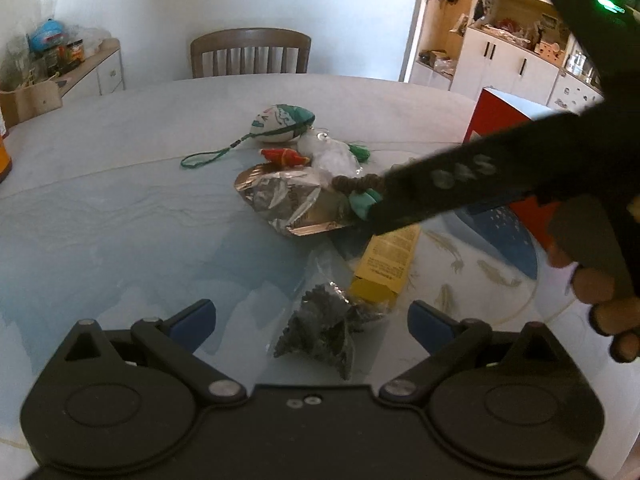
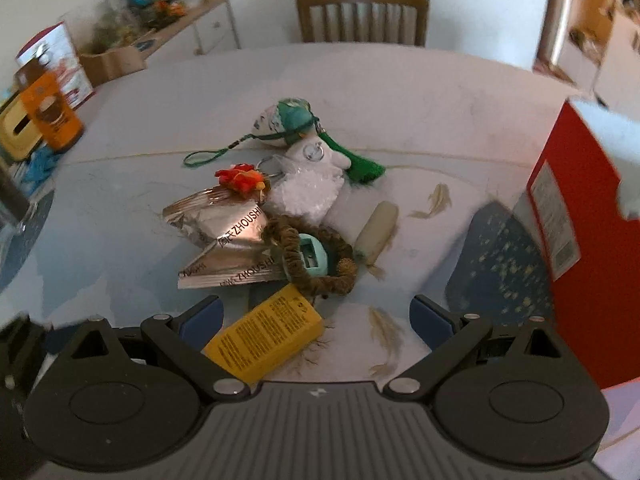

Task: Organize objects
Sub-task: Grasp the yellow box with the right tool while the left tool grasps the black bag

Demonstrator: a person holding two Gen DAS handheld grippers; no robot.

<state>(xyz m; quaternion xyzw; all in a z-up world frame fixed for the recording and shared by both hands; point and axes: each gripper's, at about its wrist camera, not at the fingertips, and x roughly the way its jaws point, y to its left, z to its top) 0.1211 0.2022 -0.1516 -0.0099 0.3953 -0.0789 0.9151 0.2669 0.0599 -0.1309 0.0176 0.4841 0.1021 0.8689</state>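
Note:
A pile of small items lies mid-table: a green-and-white ball keychain, a white plush with a green tassel, a red ornament, foil packets, a brown braided ring around a teal piece, and a cream cylinder. My right gripper is open, with a yellow box lying between its fingers. My left gripper is open around a dark grey crumpled item in clear plastic. In the left wrist view the right gripper reaches over the yellow box.
A tall red box stands at the table's right side. An orange can and a yellow container stand at the left edge. A wooden chair stands beyond the far edge. A hand holds the right gripper.

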